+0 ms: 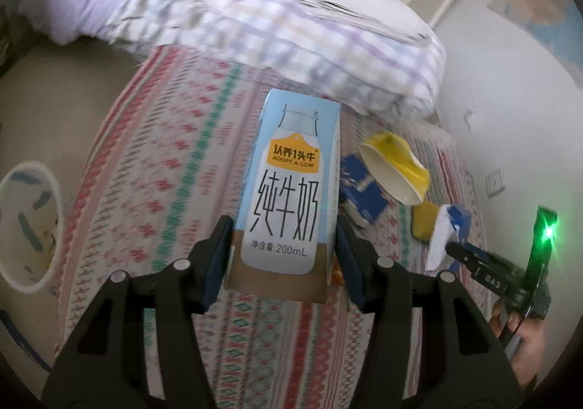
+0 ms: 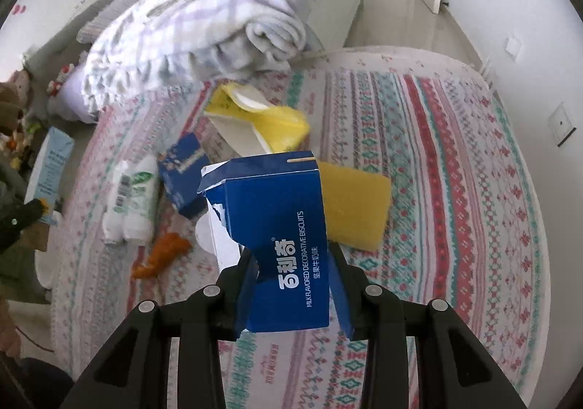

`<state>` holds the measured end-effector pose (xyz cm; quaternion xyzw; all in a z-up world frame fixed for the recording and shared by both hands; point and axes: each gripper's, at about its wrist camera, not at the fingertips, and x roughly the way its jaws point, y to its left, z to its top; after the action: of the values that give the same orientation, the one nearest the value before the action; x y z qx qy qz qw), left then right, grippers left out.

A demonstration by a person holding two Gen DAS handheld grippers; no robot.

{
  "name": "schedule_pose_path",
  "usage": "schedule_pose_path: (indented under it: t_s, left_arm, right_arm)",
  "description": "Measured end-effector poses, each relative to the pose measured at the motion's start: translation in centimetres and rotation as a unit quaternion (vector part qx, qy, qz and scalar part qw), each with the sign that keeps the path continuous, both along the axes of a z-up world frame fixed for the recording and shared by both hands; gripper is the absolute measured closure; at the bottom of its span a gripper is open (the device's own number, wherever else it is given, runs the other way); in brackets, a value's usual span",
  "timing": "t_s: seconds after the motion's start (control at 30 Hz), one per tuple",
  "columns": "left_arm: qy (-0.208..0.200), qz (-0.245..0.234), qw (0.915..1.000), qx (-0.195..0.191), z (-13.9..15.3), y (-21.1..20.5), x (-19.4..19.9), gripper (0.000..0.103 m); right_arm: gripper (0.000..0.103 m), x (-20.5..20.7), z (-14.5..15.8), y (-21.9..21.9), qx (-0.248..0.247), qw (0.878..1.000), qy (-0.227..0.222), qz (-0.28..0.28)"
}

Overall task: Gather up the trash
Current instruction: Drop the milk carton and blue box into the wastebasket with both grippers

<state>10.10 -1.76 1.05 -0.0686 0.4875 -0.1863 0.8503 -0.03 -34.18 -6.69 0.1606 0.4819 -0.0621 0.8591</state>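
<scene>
Your left tongs (image 1: 284, 245) are clamped on the milk carton (image 1: 291, 186), held upright above the bed (image 1: 153, 161), likely ready to carry to the waste bin (image 1: 27, 226) at the bed's left edge, which seems to hold scraps. Your right tongs (image 2: 291, 285) grip the torn blue biscuit box (image 2: 277, 226), lifted over the bed's remaining litter.

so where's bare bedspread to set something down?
Free: the bedspread right of the yellow pad, toward the wall. Crowded: left of the blue biscuit box, around the yellow cup, wipes pack and orange wrapper.
</scene>
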Motion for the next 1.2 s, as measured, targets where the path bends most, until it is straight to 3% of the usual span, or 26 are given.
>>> schedule_pose_path:
  t_s: [0.2, 0.4, 0.5, 0.63, 0.7, 0.8, 0.87, 1.2]
  left_arm:
    - [0.034, 0.045, 0.9977, -0.037, -0.6, 4.6, 1.0, 0.046]
    - [0.047, 0.113, 0.989, -0.084, -0.3, 11.0, 2.0, 0.046]
    - [0.069, 0.159, 0.9807, -0.09, -1.2, 14.3, 2.6, 0.046]
    - [0.116, 0.207, 0.9586, -0.158, -2.9, 19.9, 3.1, 0.046]
    - [0.12, 0.228, 0.9498, -0.177, -3.1, 22.5, 3.0, 0.046]
    - [0.114, 0.283, 0.9393, -0.157, -3.5, 26.8, 2.7, 0.046]
    - [0.12, 0.301, 0.9319, -0.163, -4.3, 28.8, 2.3, 0.046]
    - [0.15, 0.312, 0.9225, -0.171, -6.5, 31.7, 2.2, 0.046]
  right_arm:
    - [0.065, 0.3, 1.1, 0.6, 0.007, 1.0, -0.028, -0.006]
    - [0.065, 0.5, 1.7, 2.2, 0.034, 0.998, -0.055, -0.001]
    - [0.065, 0.8, 1.7, 3.3, 0.048, 0.997, -0.061, 0.008]
    - [0.065, 1.1, 1.4, 5.2, 0.068, 0.995, -0.063, 0.024]
    - [0.065, 1.4, 1.1, 6.3, 0.09, 0.993, -0.061, 0.036]
    - [0.064, 1.5, 0.5, 8.4, 0.129, 0.988, -0.056, 0.061]
    - [0.064, 1.7, 0.3, 10.1, 0.145, 0.985, -0.053, 0.078]
    - [0.064, 7.6, 0.7, 24.2, 0.181, 0.968, -0.047, 0.165]
